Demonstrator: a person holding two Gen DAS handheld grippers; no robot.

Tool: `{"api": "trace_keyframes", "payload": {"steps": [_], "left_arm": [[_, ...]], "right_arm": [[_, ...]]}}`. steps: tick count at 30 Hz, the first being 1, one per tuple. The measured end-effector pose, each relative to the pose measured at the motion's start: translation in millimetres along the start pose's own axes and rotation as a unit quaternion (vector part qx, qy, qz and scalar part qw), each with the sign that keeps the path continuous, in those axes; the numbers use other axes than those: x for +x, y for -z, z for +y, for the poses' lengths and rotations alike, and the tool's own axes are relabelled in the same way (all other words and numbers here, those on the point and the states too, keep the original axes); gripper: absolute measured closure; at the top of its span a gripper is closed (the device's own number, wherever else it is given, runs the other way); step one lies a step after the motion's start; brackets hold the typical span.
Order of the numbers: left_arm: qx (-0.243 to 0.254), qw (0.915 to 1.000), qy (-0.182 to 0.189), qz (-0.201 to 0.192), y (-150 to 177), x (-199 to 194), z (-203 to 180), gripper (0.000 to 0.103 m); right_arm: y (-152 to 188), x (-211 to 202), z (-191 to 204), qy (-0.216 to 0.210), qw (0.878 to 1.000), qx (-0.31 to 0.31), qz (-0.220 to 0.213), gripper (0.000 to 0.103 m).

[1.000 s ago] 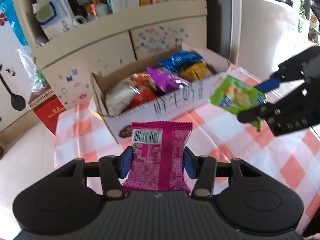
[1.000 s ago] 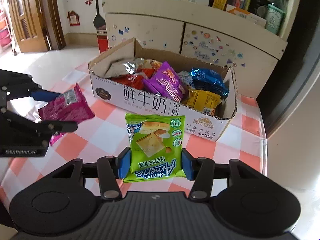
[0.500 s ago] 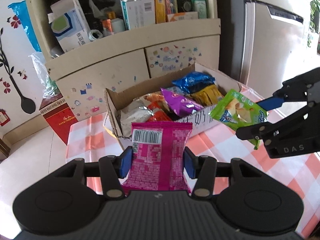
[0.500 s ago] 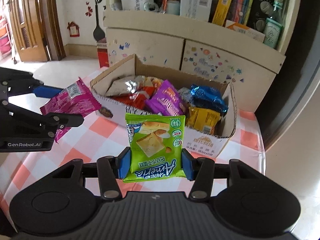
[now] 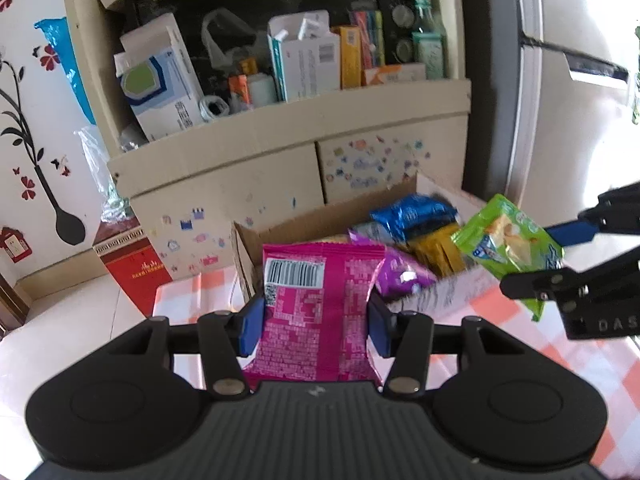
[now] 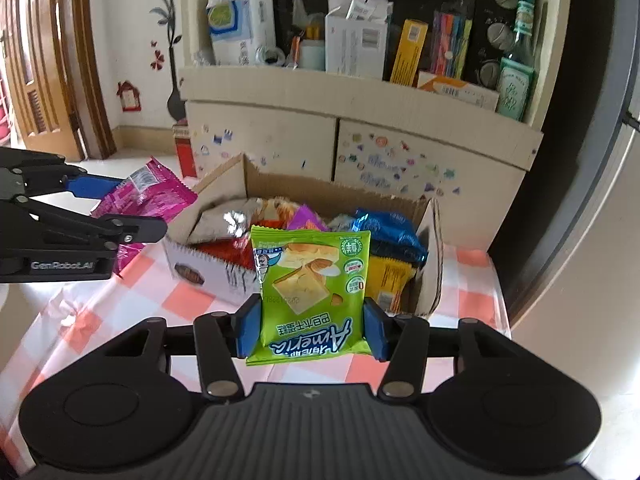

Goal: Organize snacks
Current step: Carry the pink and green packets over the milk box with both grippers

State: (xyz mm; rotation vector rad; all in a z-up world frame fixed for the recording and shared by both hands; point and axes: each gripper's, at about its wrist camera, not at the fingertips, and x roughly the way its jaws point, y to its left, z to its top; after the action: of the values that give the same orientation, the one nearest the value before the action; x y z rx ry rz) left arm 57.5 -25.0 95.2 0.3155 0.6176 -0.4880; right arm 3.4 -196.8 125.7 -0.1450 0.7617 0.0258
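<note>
While one magenta foil snack packet (image 5: pixel 316 304) is clamped in the left gripper (image 5: pixel 316 326), one green biscuit packet (image 6: pixel 312 292) is clamped in the right gripper (image 6: pixel 312 326), beside one open cardboard box (image 6: pixel 430 264).

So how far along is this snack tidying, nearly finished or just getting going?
Well along, it seems. The cardboard box already holds several packets, among them a blue packet and a purple packet. In hand: the left gripper grips a pink packet, and the right gripper a green packet, both held in front of the box. Left: dropping those two in. No other loose snacks show on the checked tablecloth.
</note>
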Motion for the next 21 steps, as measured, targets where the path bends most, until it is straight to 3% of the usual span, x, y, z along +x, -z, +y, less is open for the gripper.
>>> {"api": "trace_keyframes", "payload": {"steps": [8,21], "left_arm": [[-0.032,0.9992,-0.004,-0.026,-19,15,2,0.052],[-0.072,0.9973,-0.002,-0.014,-35,58,14,0.052]], "right_arm": [[-20,5,-9,0.000,0.999,0.015,-0.032,0.044],[-37,34,-19,0.018,0.999,0.036,-0.031,0.044]]}}
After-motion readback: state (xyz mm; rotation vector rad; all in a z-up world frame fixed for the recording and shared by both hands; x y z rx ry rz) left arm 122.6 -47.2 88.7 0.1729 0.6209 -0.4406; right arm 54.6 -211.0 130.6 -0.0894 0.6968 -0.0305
